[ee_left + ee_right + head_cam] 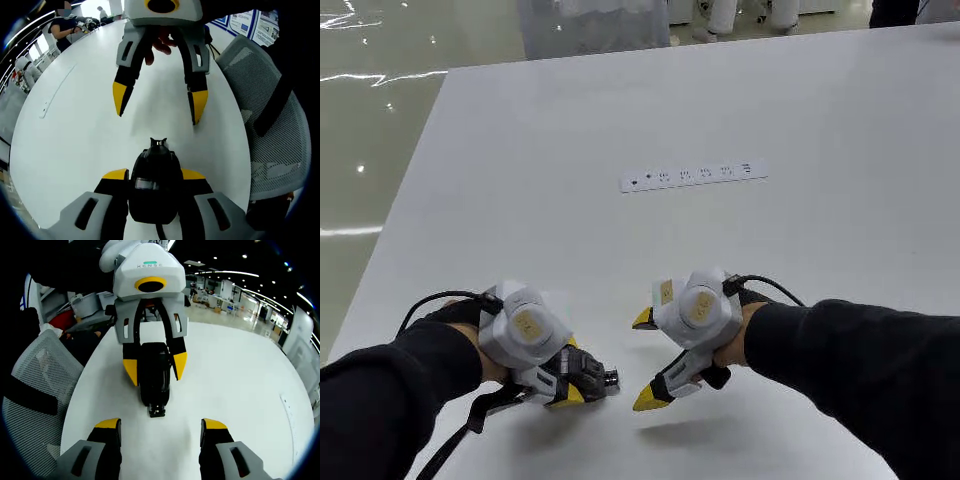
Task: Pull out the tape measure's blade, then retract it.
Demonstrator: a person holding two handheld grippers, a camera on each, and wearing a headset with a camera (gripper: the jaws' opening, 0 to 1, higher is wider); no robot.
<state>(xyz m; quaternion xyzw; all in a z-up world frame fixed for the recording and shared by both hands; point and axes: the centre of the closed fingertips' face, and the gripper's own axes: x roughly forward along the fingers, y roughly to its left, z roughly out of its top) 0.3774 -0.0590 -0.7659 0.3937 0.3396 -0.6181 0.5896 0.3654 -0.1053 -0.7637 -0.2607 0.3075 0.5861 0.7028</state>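
Left gripper (154,174): closed around the black tape measure (152,195).
Right gripper (161,424): spread wide, pointed at the tape measure, apart from it.

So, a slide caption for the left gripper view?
Left hand-held gripper clamps a black tape measure; right hand-held gripper faces it, open, over a white table.

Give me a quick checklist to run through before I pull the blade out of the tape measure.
1. Grip: left gripper shut on the tape measure, ok.
2. Free jaws: right gripper open, ok.
3. Aim: blade hook faces the right gripper, ok.
4. Reach: blade hook between the right gripper's jaws, not ok; it sits just short of them.
5. Lock released: cannot tell.
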